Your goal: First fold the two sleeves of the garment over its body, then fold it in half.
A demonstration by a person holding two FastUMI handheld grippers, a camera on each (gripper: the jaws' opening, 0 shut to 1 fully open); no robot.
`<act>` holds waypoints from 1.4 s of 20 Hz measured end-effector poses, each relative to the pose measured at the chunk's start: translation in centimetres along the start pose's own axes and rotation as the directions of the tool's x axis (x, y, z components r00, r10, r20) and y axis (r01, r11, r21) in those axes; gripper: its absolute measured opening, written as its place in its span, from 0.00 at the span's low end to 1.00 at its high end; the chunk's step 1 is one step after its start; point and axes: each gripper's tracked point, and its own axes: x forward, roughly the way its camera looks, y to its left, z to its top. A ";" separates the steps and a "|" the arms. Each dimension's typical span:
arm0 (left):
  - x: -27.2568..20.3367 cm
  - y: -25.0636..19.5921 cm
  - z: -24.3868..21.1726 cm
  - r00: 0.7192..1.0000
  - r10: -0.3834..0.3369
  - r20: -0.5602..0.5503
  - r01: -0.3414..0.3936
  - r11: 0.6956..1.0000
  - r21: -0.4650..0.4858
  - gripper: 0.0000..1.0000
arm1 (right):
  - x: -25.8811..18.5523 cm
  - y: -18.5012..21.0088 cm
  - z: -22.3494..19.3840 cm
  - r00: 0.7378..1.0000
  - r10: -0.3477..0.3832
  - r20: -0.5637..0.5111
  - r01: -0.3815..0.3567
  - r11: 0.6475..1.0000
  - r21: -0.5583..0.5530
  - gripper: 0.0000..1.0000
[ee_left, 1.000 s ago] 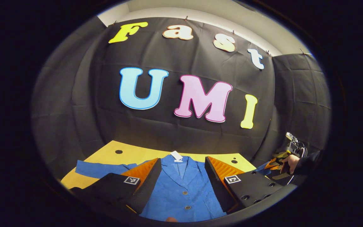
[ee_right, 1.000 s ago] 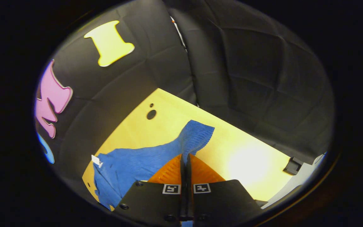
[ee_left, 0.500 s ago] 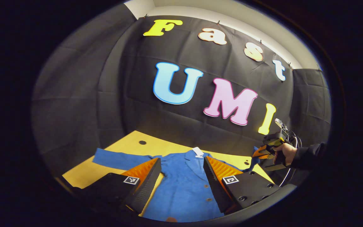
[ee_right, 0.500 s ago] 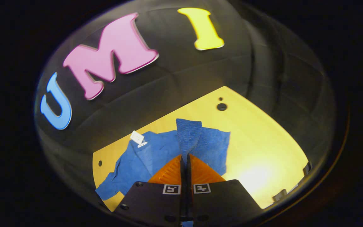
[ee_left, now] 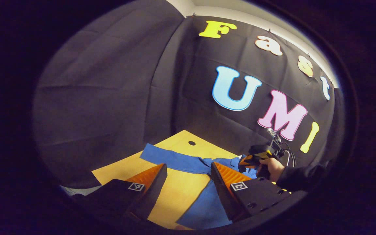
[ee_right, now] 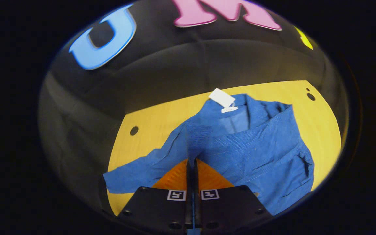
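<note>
A blue jacket with a white tag at its collar lies on the yellow table. My right gripper is shut on the cuff of one sleeve, holding it over the jacket's body. The other sleeve stretches out flat to the lower left. In the left gripper view, my left gripper stands open above the table, between that outstretched sleeve and the jacket's hem. Farther off there, a hand holds the right gripper over the jacket.
The table has small round holes near its back corners, one hole in the left gripper view. Black cloth walls close the booth behind and at the sides. Bare yellow tabletop lies left of the jacket.
The right gripper has carried the sleeve from the table's right side inward over the jacket's body. The left gripper has swung left, from over the button front toward the outstretched sleeve.
</note>
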 end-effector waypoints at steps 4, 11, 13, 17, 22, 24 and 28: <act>5.4 6.2 1.7 0.997 0.075 -0.035 -0.075 0.997 -0.012 0.77 | 0.7 1.5 -1.8 0.999 0.025 0.038 -0.022 0.998 -0.058 0.34; 18.9 12.0 0.7 0.941 0.146 -0.304 -0.137 0.989 0.053 0.77 | -9.3 -4.0 5.1 0.891 0.047 0.451 0.063 0.972 -0.226 0.93; 25.3 12.4 -1.8 0.898 0.164 -0.409 -0.103 0.981 0.167 0.81 | -13.2 -6.9 5.5 0.841 0.027 0.541 0.099 0.974 -0.203 0.92; 29.6 12.8 -4.3 0.821 0.275 -0.500 -0.105 0.934 0.341 0.80 | -12.8 -12.4 2.6 0.873 -0.036 0.486 0.149 0.969 -0.196 0.92; 30.9 13.1 -6.7 0.766 0.343 -0.544 -0.181 0.927 0.329 0.82 | -13.0 -14.3 2.1 0.893 -0.034 0.449 0.119 0.979 -0.163 0.93; 30.5 14.1 -6.4 0.757 0.398 -0.518 -0.223 0.903 0.368 0.81 | -13.5 -14.6 2.3 0.892 -0.024 0.451 0.105 0.982 -0.156 0.92; 30.5 14.4 -6.8 0.751 0.382 -0.539 -0.230 0.916 0.329 0.80 | -13.2 -15.9 1.7 0.902 -0.031 0.431 0.112 0.980 -0.164 0.93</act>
